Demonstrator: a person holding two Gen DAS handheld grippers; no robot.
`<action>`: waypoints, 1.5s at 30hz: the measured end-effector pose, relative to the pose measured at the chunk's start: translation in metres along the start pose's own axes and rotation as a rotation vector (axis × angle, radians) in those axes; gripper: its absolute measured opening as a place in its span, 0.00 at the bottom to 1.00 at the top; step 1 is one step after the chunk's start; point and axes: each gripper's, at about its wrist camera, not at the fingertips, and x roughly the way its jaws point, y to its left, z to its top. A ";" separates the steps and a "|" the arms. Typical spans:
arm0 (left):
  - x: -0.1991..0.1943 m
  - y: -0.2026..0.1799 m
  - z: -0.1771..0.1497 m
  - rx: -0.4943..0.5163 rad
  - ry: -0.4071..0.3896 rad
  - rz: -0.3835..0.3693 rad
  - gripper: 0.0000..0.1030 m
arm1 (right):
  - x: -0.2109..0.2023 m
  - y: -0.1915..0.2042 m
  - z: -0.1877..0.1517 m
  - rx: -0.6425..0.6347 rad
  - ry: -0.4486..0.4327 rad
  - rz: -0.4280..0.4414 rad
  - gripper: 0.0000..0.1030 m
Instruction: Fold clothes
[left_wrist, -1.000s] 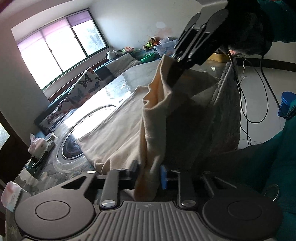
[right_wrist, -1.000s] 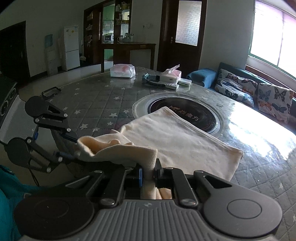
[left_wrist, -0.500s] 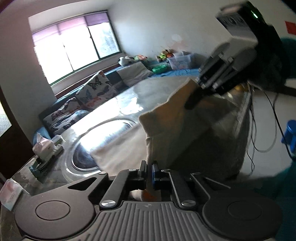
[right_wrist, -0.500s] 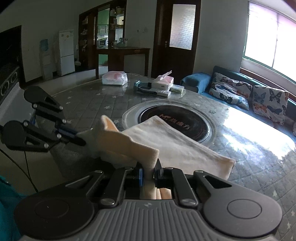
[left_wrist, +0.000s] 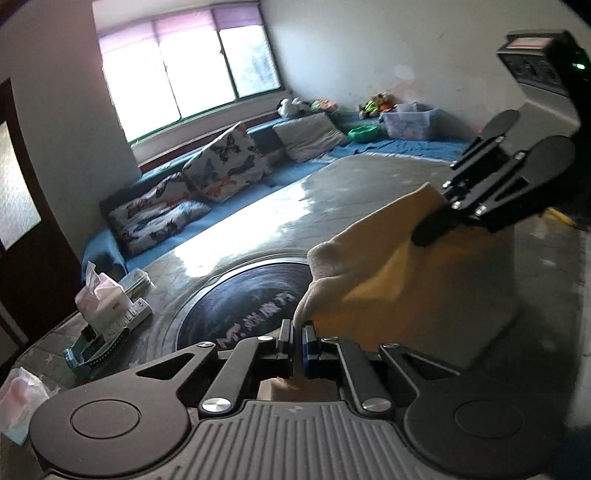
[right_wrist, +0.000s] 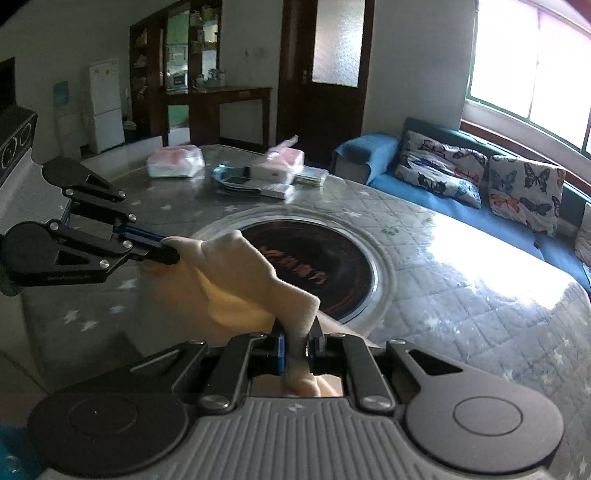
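A cream cloth (left_wrist: 413, 273) hangs between my two grippers, lifted above the round quilted table (left_wrist: 354, 181). My left gripper (left_wrist: 297, 341) is shut on one corner of it. My right gripper (right_wrist: 297, 345) is shut on another corner; it shows in the left wrist view (left_wrist: 430, 230) at the upper right. The cloth (right_wrist: 236, 284) sags between them in the right wrist view, where the left gripper (right_wrist: 171, 254) is seen at the left. The cloth's lower part is hidden behind the gripper bodies.
A dark round hotplate (right_wrist: 321, 273) sits in the table's middle. Tissue boxes (right_wrist: 277, 164), a pink packet (right_wrist: 173, 166) and small items lie at the far side. A blue sofa with butterfly cushions (right_wrist: 480, 181) runs under the window.
Both grippers rose and carried the cloth up off the table. The cloth that lay spread over the hotplate now hangs in the air between them, and the hotplate is uncovered.
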 end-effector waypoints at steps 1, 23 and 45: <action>0.011 0.005 0.003 -0.004 0.011 0.005 0.04 | 0.009 -0.007 0.003 0.007 0.008 -0.005 0.10; 0.110 0.014 -0.003 -0.063 0.193 0.063 0.10 | 0.069 -0.067 -0.020 0.239 0.033 -0.131 0.26; 0.059 0.007 0.003 -0.237 0.113 0.119 0.28 | 0.057 -0.071 -0.065 0.356 0.037 -0.188 0.26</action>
